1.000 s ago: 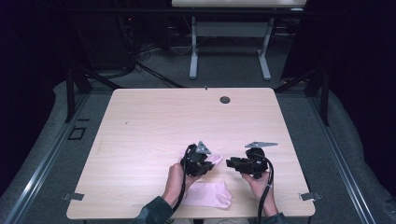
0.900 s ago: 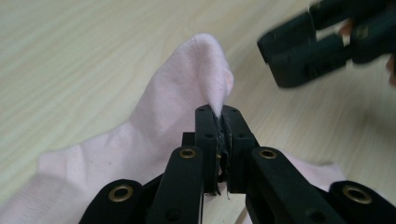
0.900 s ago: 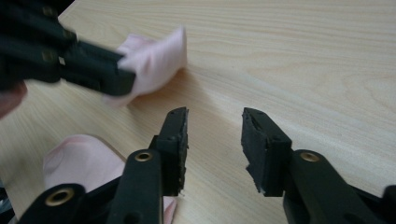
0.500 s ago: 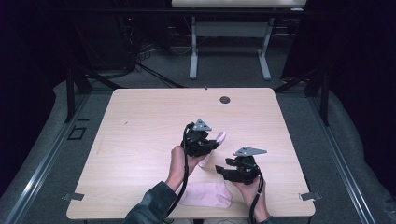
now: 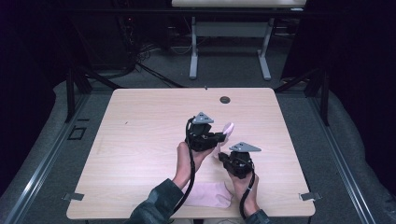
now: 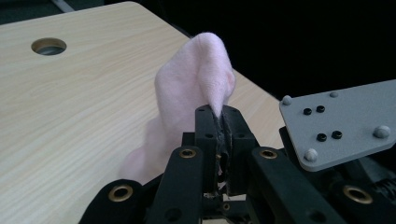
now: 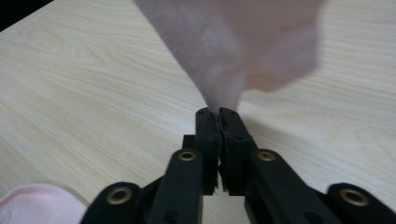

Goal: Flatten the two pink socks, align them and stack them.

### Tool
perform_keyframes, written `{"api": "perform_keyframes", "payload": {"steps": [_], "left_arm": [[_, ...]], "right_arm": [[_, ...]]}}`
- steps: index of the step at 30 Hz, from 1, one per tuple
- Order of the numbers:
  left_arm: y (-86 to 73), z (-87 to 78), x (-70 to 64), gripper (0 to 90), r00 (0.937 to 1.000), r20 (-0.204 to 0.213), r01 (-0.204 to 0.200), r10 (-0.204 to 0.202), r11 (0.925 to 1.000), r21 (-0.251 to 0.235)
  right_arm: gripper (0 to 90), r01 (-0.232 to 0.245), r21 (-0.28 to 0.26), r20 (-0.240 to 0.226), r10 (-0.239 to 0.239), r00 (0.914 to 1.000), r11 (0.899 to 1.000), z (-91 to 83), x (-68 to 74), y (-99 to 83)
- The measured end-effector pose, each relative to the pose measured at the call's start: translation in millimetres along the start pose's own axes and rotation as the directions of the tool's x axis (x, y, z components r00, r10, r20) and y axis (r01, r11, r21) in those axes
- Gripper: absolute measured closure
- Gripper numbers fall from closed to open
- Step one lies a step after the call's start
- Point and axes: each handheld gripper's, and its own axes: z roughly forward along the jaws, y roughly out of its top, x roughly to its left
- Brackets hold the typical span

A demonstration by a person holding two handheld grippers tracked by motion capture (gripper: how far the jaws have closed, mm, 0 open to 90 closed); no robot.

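Two pink cloths on the table. One cloth is held above the tabletop, pinched by the left gripper and the right gripper, two grippers clamped. Second cloth lies flat at the near edge. One hole near the far edge.

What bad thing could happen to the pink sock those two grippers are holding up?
1. Both the left gripper and the right gripper pinch only a thin edge of the pink sock, so it might slip free and drop onto the table.
2. If the grippers pull apart, the soft fabric could stretch or snag in the jaws.
3. The other pink sock lies by the table's near edge beside the person's arms, so a sleeve could knock it off.
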Motion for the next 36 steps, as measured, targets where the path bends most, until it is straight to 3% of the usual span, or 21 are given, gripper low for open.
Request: {"api": "perform_keyframes", "payload": {"steps": [7, 10, 17, 18, 20, 24, 26, 28, 30, 32, 34, 36], "left_arm": [[-5.4, -5.6, 13.8, 86.7, 0.9991, -0.004, 0.043, -0.043, 0.9990, -0.013], [-12.8, -6.5, 27.6, 86.6, 0.9959, -0.010, 0.090, -0.090, 0.9959, -0.009], [-44.1, -7.8, 52.0, 86.5, 0.9847, -0.033, 0.172, -0.171, 0.9850, 0.016], [-50.3, -9.1, 54.6, 86.5, 0.9835, -0.040, 0.177, -0.177, 0.9840, 0.017], [-65.1, -12.1, 60.2, 86.5, 0.9770, -0.042, 0.210, -0.209, 0.9773, 0.025], [-97.2, -19.5, 70.2, 85.9, 0.9617, -0.066, 0.269, -0.266, 0.9624, 0.039], [-111.8, -23.0, 74.4, 85.3, 0.9526, -0.058, 0.302, -0.299, 0.9513, 0.062], [-122.2, -27.4, 75.0, 80.2, 0.9483, -0.090, 0.310, -0.304, 0.9483, 0.066], [-128.4, -33.2, 74.5, 66.4, 0.9457, -0.121, 0.312, -0.302, 0.9474, 0.073], [-131.8, -42.5, 72.2, 53.2, 0.9449, -0.161, 0.298, -0.285, 0.9527, 0.061], [-133.1, -53.9, 71.8, 44.9, 0.9469, -0.187, 0.274, -0.262, 0.9606, 0.045], [-131.9, -63.6, 71.7, 41.6, 0.9439, -0.231, 0.249, -0.236, 0.9682, 0.026]], "right_arm": [[89.4, 0.026, 0.006, 0.017, -0.026, 0.9995, 1.000, -10.3, -4.1, 1.3], [89.5, 0.046, 0.011, 0.015, -0.047, 0.9988, 0.999, -18.2, -9.2, 3.9], [89.6, 0.149, 0.075, 0.052, -0.153, 0.9868, 0.986, -28.7, -12.4, 12.2], [89.6, 0.168, 0.101, 0.031, -0.172, 0.9846, 0.981, -27.6, -10.6, 13.2], [89.6, 0.212, 0.132, 0.035, -0.218, 0.9752, 0.968, -24.7, -2.5, 13.0], [89.5, 0.300, 0.231, -0.034, -0.301, 0.9531, 0.926, -12.2, 14.7, 8.3], [89.3, 0.331, 0.257, -0.055, -0.328, 0.9431, 0.908, -4.4, 22.5, 3.4], [88.4, 0.354, 0.288, -0.094, -0.342, 0.9350, 0.890, 2.5, 26.8, -0.1], [80.9, 0.347, 0.285, -0.146, -0.317, 0.9371, 0.893, 5.4, 27.3, -1.6], [72.3, 0.323, 0.266, -0.165, -0.288, 0.9434, 0.908, 3.4, 24.1, -1.7], [67.2, 0.274, 0.247, -0.158, -0.241, 0.9576, 0.929, -2.0, 15.1, -0.9], [65.1, 0.222, 0.229, -0.132, -0.196, 0.9717, 0.948, -6.7, 2.8, 0.2]]}}
